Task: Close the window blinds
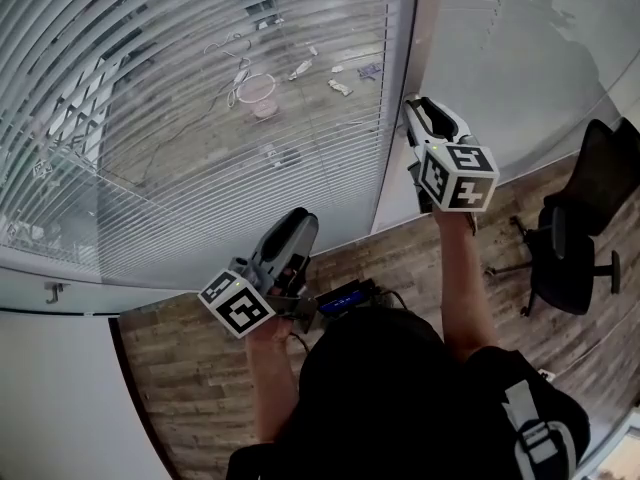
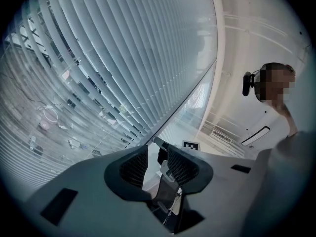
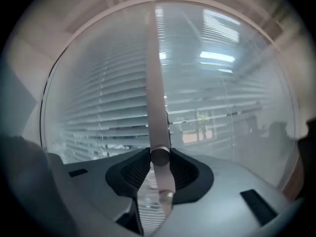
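right gripper clamps the wand end between its jaws: twist it about its own axis, without tugging, until the slats lie flat. left gripper gapes empty.

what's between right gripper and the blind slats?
The tilt wand: its lower end sits between the jaws of the right gripper, hanging in front of the blind slats. Shows in the right gripper view.

Blinds ahead, filling left and centre, with the mullion at their right edge. Wand hangs in front of the blinds, lower end between right gripper jaws. Left gripper sits lower and to the left. Chair far right on floor.
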Motion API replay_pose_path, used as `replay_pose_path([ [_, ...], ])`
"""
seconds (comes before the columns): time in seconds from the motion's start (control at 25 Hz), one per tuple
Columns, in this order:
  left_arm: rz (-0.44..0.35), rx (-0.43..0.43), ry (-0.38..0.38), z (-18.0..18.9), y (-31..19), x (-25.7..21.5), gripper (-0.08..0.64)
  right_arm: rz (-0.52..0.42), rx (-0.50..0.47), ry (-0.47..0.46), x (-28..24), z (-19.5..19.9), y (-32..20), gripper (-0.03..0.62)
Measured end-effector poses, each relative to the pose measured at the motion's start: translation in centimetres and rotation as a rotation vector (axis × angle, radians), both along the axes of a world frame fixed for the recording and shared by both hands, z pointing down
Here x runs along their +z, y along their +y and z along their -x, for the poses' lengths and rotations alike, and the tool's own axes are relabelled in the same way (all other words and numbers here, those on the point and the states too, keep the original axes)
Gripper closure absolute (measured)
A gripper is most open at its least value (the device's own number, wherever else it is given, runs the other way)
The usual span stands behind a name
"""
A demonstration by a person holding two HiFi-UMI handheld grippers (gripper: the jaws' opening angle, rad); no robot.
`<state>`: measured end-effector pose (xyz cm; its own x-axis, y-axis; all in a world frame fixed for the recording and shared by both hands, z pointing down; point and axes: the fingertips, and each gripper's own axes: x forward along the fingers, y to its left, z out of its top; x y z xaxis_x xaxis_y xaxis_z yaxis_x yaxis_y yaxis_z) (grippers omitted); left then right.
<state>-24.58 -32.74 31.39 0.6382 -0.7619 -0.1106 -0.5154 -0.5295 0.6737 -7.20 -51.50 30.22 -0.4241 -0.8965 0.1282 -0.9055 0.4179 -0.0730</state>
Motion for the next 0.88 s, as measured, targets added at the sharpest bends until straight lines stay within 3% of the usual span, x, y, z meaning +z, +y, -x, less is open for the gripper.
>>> replay_pose_path([
  [0.16, 0.001, -0.002, -0.002, 0.0, 0.0, 0.0, 0.436, 0.182, -0.088, -0.515, 0.3, -0.6, -0.5, 0.463],
  [0.24, 0.001, 0.000, -0.003, 0.0, 0.0, 0.0, 0.436, 0.222, -0.126, -0.657, 0.2, -0.6, -0.6, 0.463],
  [0.28, 0.001, 0.001, -0.004, 0.0, 0.0, 0.0, 0.436, 0.221, -0.141, -0.671, 0.1, -0.5, -0.6, 0.463],
  [0.36, 0.003, 0.005, -0.007, -0.1, 0.0, 0.1, 0.436, 0.174, -0.156, -0.558, 0.2, -0.1, -0.2, 0.462],
  [0.52, 0.005, 0.013, -0.009, -0.3, -0.1, 0.1, 0.436, -0.032, -0.053, 0.048, 0.3, 0.4, 0.4, 0.421],
  [0.6, 0.006, 0.015, -0.010, -0.4, -0.2, 0.1, 0.436, -0.081, -0.026, 0.213, 0.2, 1.0, 0.4, 0.421],
  [0.72, 0.007, 0.018, -0.012, -0.5, -0.1, 0.1, 0.436, -0.098, 0.001, 0.285, 0.0, 1.3, 0.3, 0.424],
  [0.76, 0.007, 0.017, -0.012, -0.5, 0.0, 0.1, 0.436, -0.096, 0.010, 0.288, -0.1, 1.1, 0.3, 0.453],
  [0.88, 0.006, 0.012, -0.012, -0.4, -0.1, 0.1, 0.436, -0.054, 0.014, 0.192, 0.0, 0.8, 0.1, 0.462],
])
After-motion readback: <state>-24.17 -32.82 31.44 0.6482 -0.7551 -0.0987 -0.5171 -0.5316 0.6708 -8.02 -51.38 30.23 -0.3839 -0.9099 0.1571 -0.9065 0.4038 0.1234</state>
